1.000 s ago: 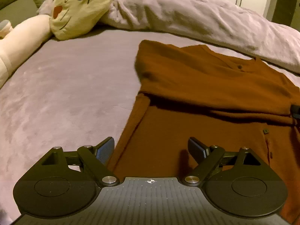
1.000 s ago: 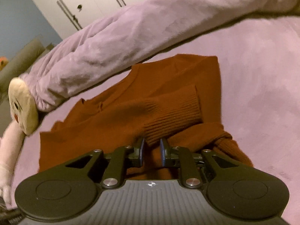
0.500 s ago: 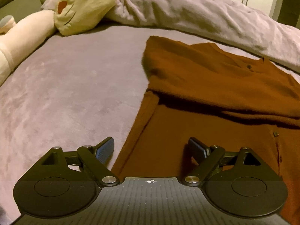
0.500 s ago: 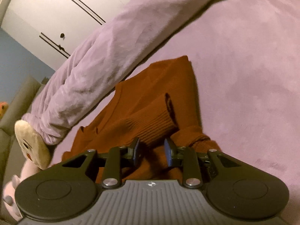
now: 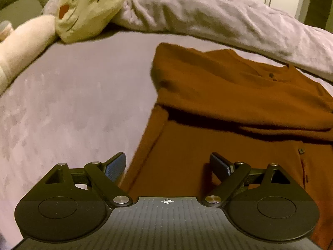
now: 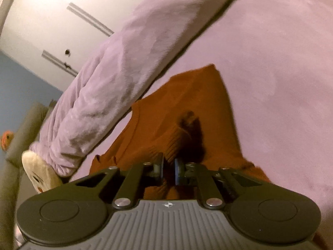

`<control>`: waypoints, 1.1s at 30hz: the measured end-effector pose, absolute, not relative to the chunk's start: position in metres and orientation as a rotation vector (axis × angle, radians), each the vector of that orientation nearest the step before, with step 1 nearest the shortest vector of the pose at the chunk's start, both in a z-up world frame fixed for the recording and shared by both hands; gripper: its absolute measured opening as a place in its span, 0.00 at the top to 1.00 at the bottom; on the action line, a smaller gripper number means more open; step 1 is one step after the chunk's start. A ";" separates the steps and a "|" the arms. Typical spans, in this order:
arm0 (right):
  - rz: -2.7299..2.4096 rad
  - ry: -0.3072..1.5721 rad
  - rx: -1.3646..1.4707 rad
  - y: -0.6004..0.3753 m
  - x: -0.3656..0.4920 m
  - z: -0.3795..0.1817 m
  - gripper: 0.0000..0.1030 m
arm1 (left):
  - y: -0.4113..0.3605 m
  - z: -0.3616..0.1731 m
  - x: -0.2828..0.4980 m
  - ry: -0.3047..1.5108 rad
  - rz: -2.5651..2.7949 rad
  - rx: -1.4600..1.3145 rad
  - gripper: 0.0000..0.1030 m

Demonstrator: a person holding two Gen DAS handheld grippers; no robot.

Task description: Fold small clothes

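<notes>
A rust-orange knit sweater (image 5: pixel 239 95) lies flat on the lilac bed, its left sleeve folded across the chest. My left gripper (image 5: pixel 167 164) is open and empty, low over the sweater's lower left edge. In the right wrist view my right gripper (image 6: pixel 169 167) is shut on the ribbed cuff (image 6: pixel 179 137) of the sweater's other sleeve and holds it raised above the sweater body (image 6: pixel 199 95).
A rolled lilac duvet (image 5: pixel 218 14) runs along the far side of the bed. A cream plush toy (image 5: pixel 87 8) lies at the far left. White wardrobe doors (image 6: pixel 54 27) stand behind. Bare bedsheet (image 5: pixel 72 104) lies left of the sweater.
My right gripper has tilted and lifted with the cuff, then closed tighter on it. My left gripper has drifted slightly, still open over the sweater's edge.
</notes>
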State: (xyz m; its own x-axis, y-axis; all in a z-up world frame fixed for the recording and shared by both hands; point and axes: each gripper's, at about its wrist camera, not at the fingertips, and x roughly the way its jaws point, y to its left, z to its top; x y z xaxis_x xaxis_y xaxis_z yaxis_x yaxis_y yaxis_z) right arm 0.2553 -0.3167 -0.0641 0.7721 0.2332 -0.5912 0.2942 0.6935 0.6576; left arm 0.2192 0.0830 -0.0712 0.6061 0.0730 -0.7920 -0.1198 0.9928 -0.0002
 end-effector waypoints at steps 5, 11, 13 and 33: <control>-0.146 0.627 0.502 -0.307 0.241 -0.041 0.93 | 0.089 -0.063 0.230 0.890 0.129 -0.054 0.11; -0.184 0.672 0.462 -0.317 0.241 -0.049 0.72 | 0.088 -0.050 0.247 0.841 0.132 -0.056 0.10; -0.230 0.599 0.441 -0.317 0.229 -0.037 0.70 | 0.084 -0.046 0.258 0.827 0.133 -0.051 0.10; 0.005 0.665 0.100 -0.266 0.275 -0.066 0.83 | 0.079 -0.101 0.319 0.802 0.143 0.044 0.05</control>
